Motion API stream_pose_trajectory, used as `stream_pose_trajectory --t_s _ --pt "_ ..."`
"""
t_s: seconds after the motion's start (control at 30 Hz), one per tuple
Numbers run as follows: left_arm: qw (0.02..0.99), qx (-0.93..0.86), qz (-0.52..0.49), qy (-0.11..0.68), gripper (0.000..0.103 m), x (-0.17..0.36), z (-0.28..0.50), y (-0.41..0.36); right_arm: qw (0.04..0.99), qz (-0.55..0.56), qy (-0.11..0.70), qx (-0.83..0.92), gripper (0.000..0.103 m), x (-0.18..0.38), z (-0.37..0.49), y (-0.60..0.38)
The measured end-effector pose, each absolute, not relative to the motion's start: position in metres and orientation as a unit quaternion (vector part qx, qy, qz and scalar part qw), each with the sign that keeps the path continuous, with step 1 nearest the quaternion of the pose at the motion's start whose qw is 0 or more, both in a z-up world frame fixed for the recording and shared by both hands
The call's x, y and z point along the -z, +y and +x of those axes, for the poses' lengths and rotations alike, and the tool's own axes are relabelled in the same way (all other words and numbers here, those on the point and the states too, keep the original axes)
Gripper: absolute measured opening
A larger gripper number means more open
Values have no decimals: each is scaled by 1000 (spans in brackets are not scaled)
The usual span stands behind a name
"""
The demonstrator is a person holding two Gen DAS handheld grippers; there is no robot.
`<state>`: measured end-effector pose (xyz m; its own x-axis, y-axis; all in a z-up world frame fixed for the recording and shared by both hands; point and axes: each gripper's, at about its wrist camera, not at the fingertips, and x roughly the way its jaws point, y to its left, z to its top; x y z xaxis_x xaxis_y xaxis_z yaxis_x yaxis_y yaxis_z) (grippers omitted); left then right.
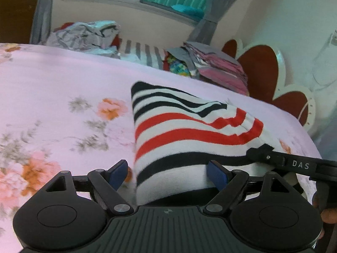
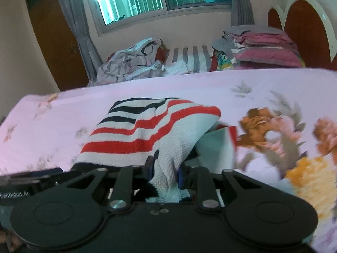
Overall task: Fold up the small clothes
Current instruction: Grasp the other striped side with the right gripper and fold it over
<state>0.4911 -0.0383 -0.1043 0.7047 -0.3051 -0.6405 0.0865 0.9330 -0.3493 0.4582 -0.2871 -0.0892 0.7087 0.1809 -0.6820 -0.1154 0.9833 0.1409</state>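
Note:
A small knit garment with white, red and black stripes (image 1: 185, 135) lies partly folded on the pink floral bedsheet (image 1: 52, 84). My left gripper (image 1: 168, 174) is open, its blue pads on either side of the garment's near edge, with cloth lying between them. My right gripper (image 2: 165, 174) is shut on the garment's white edge (image 2: 168, 147) and lifts it a little off the sheet. The right gripper also shows in the left wrist view (image 1: 261, 151) at the garment's right corner.
At the far side of the bed are a crumpled grey and white heap (image 2: 130, 63), a grey-striped cloth (image 2: 189, 59) and a stack of folded pink and grey linens (image 2: 263, 46). A red and white headboard (image 2: 305, 31) stands to the right.

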Motion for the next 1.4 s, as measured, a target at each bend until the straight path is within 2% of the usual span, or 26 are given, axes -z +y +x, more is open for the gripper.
stream_pose_trajectory --t_s 0.1,0.2,0.37,0.6,0.67,0.73,0.8,0.93,1.03,1.17,1.23,1.33,1.4 --pt "906 117 -129 387 82 116 492 -51 904 75 415 -71 21 112 463 -307" --pt "900 118 -124 401 82 128 494 -57 897 120 420 -71 24 121 462 -318" --pt "900 121 -122 400 82 128 495 -55 889 167 418 -77 42 112 442 -333" --pt "899 125 -118 403 84 129 495 -52 874 200 436 -80 43 116 392 -343" --pt "899 128 -113 403 84 129 495 -51 867 206 446 -80 40 120 383 -344" --pt "898 132 -109 405 84 130 496 -49 865 224 442 -75 33 124 376 -345" --pt "898 135 -102 405 85 130 496 -48 865 241 433 -73 20 123 372 -345" --pt "899 133 -96 407 85 128 495 -46 872 249 412 -91 17 111 367 -340" --pt "897 136 -95 409 85 129 495 -46 869 217 438 -75 17 125 367 -341" --pt "896 134 -93 412 85 129 494 -47 856 232 457 -72 16 136 369 -348" --pt "895 133 -97 415 85 127 495 -47 858 220 458 -75 20 130 372 -346" --pt "894 132 -101 417 85 123 496 -45 865 215 446 -78 33 117 373 -348" --pt "893 132 -105 418 85 120 496 -44 873 216 431 -72 57 108 373 -352"
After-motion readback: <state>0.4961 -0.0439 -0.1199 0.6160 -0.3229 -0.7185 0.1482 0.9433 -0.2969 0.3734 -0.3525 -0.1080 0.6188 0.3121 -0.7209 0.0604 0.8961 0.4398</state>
